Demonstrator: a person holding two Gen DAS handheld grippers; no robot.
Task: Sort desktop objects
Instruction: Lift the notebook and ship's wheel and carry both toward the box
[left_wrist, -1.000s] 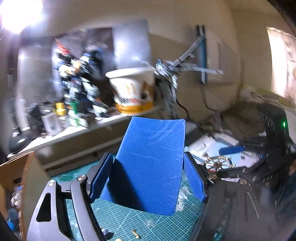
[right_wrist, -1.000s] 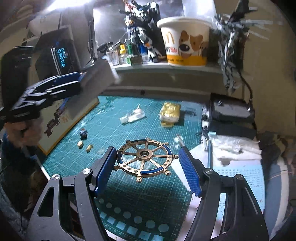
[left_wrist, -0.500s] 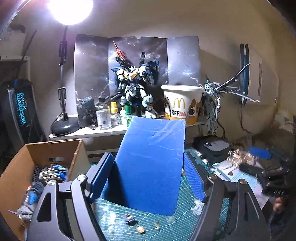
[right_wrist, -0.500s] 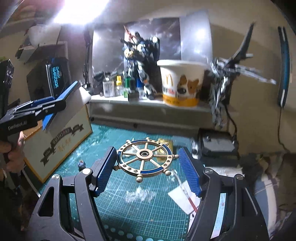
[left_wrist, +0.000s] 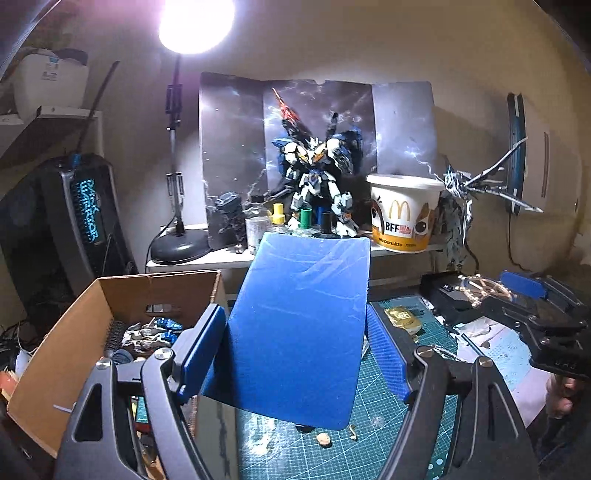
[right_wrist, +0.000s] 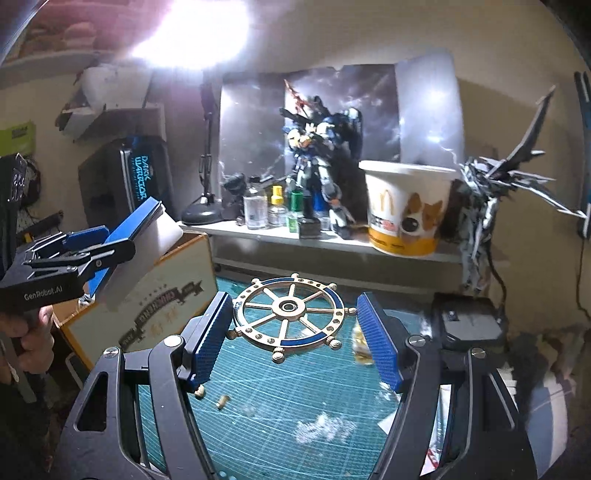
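A cardboard box (left_wrist: 110, 317) stood at left as the left gripper (left_wrist: 295, 343) pinched a blue board (left_wrist: 299, 325) above a green cutting mat (left_wrist: 384, 435); right, the right gripper (right_wrist: 295, 336) clasped a ship's-wheel model (right_wrist: 290, 314), the far shelf's paper bucket (right_wrist: 406, 210) beyond.

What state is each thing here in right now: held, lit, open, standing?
Blue board: held tilted in the left gripper.
Ship's wheel: gripped in the right gripper, above the mat.
Cardboard box: open, parts inside.
Desk lamp: lit.
Robot model: standing on the shelf.
Paper bucket: upright.
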